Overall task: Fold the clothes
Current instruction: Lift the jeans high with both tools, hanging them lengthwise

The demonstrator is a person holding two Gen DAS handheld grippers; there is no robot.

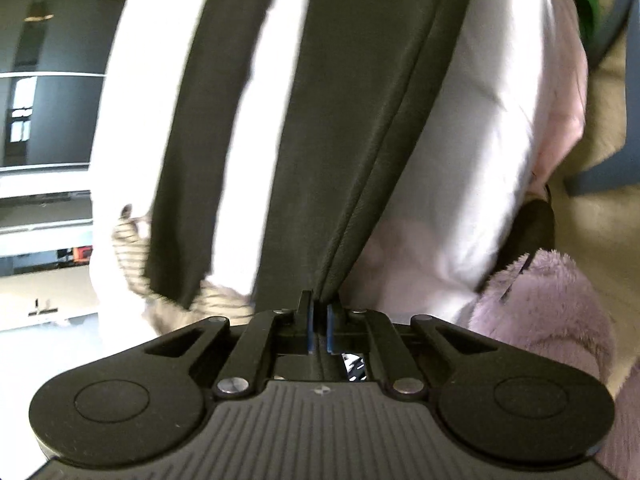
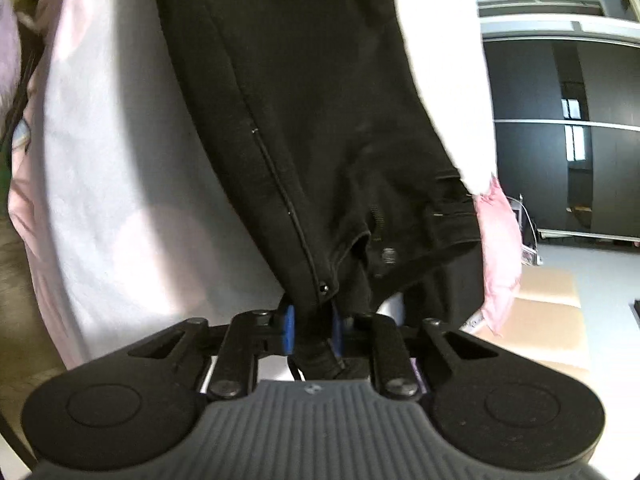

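A pair of black trousers [image 1: 344, 112] stretches away from my left gripper [image 1: 319, 326], which is shut on a seamed edge of one leg. A second dark leg [image 1: 192, 152] hangs to its left. In the right wrist view the same black trousers [image 2: 320, 120] show their waistband, zip and a rivet, and my right gripper [image 2: 313, 330] is shut on the fabric near the fly. The trousers lie over a white surface [image 2: 120, 168] with a pale pink tint.
A fluffy lilac garment [image 1: 552, 312] lies at the right of the left view, and a striped beige cloth [image 1: 136, 256] at the left. A pink cloth [image 2: 500, 256] and cardboard boxes [image 2: 548, 320] sit at the right of the right view. Dark cabinets [image 2: 560, 140] stand behind.
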